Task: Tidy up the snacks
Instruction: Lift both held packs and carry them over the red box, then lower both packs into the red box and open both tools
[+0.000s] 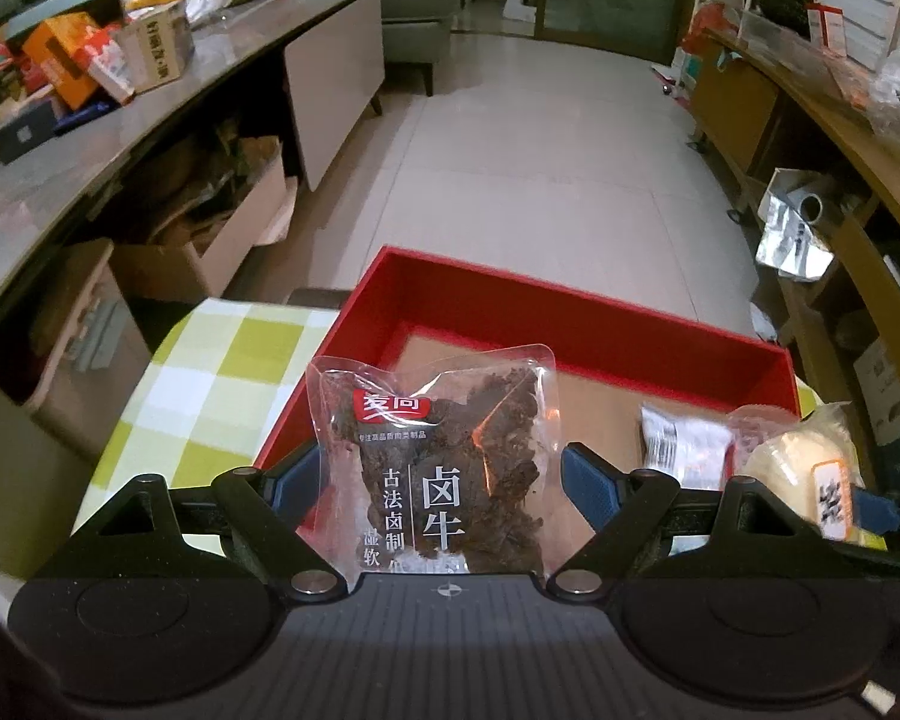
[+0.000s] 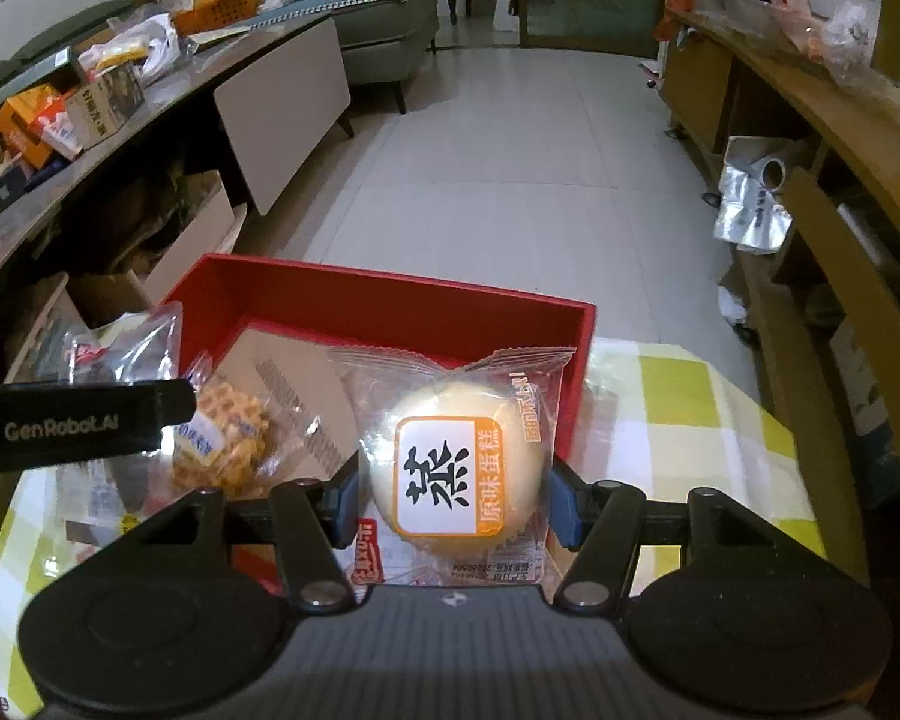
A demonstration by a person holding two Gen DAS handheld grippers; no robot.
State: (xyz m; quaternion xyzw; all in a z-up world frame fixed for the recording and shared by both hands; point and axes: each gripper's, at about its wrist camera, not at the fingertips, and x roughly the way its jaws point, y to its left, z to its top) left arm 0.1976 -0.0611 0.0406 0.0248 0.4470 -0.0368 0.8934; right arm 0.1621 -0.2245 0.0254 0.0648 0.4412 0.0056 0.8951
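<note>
My left gripper (image 1: 441, 483) is shut on a clear pack of braised beef (image 1: 450, 450), held upright over the near left corner of the red box (image 1: 570, 306). My right gripper (image 2: 450, 495) is shut on a wrapped steamed cake (image 2: 450, 468), held over the box's (image 2: 390, 300) near right part. That cake also shows at the right of the left wrist view (image 1: 810, 474). A waffle pack (image 2: 228, 450) lies at the box's near edge, beside a white wrapper (image 1: 681, 444). The left gripper's body (image 2: 78, 423) crosses the right wrist view.
The box stands on a green-and-white checked cloth (image 1: 210, 396). A cluttered long counter (image 1: 150, 120) runs along the left, a wooden shelf (image 2: 810, 108) along the right, tiled floor (image 1: 540, 150) beyond. More wrappers (image 2: 108, 492) lie on the cloth at the near left.
</note>
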